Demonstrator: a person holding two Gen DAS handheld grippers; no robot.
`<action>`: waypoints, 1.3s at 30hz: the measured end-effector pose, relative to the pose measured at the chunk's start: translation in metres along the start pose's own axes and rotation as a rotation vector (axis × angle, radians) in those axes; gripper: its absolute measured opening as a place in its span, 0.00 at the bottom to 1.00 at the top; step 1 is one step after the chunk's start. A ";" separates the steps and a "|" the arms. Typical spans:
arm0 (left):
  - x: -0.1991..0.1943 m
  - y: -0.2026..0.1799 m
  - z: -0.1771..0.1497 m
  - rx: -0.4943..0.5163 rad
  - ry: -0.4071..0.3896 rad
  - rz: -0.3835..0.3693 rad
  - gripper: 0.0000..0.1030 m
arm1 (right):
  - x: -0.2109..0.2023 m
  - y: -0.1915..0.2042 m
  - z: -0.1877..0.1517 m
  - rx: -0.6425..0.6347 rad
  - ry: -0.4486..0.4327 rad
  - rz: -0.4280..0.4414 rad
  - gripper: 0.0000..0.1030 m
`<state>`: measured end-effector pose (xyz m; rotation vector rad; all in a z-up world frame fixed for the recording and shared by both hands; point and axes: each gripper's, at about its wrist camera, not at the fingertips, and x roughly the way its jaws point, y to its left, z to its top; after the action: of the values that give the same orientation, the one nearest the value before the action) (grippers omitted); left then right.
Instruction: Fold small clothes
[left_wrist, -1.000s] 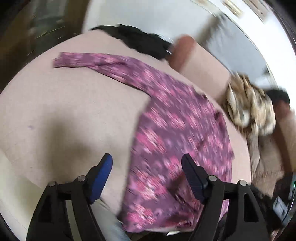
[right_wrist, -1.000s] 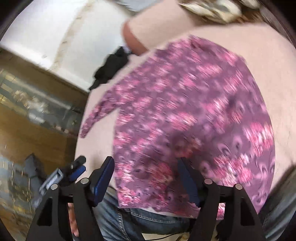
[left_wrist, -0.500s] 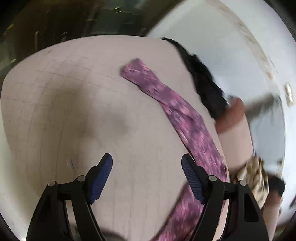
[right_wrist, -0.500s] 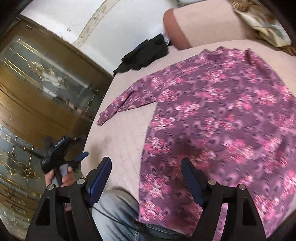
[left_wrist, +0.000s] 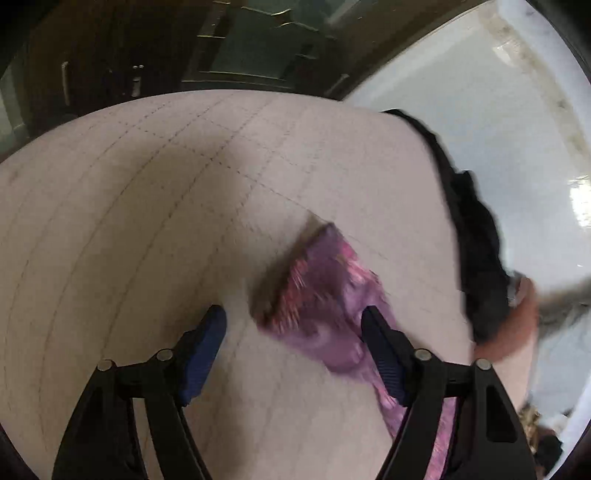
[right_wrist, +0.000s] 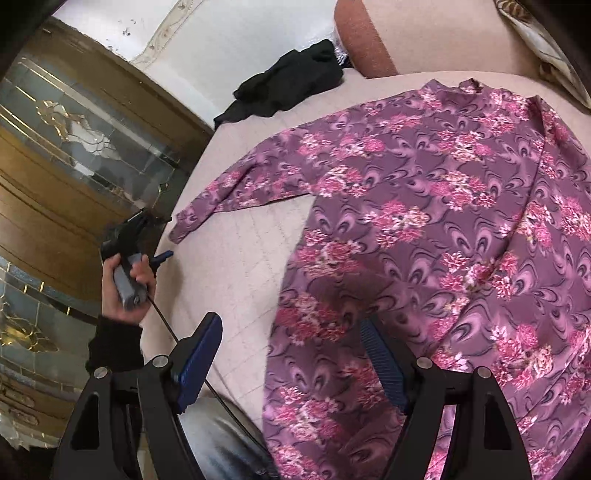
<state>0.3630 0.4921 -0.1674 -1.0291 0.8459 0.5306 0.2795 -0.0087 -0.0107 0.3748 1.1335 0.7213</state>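
A purple floral long-sleeved top (right_wrist: 424, 236) lies spread flat on a pale pink quilted surface (right_wrist: 236, 273), one sleeve stretched out to the left. My left gripper (left_wrist: 293, 350) is open just above the cuff end of that sleeve (left_wrist: 325, 295), which lies between and ahead of its blue pads. It also shows in the right wrist view (right_wrist: 147, 236), held in a hand beside the cuff. My right gripper (right_wrist: 291, 354) is open and empty over the top's lower left edge.
A black garment (right_wrist: 291, 85) lies at the far edge of the surface, also in the left wrist view (left_wrist: 476, 258). A brown bolster (right_wrist: 362, 40) and a patterned cloth (right_wrist: 543, 40) lie beyond. A wooden glass-fronted cabinet (right_wrist: 66, 147) stands to the left.
My left gripper has swung left from the top's body along the sleeve and now hovers at its cuff. My right gripper has shifted slightly over the hem. Both stayed open.
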 end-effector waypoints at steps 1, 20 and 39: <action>0.001 -0.008 -0.001 0.044 -0.020 0.040 0.66 | 0.000 -0.002 0.000 0.006 0.004 0.008 0.80; -0.199 -0.101 -0.223 0.292 0.085 -0.449 0.07 | -0.062 -0.043 -0.017 0.166 -0.097 0.153 0.80; -0.180 -0.062 -0.374 0.566 0.288 -0.369 0.52 | -0.010 -0.117 -0.030 0.322 0.088 0.247 0.77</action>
<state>0.1705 0.1289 -0.0837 -0.7142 0.9578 -0.1756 0.2881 -0.1022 -0.0876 0.7719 1.3045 0.7764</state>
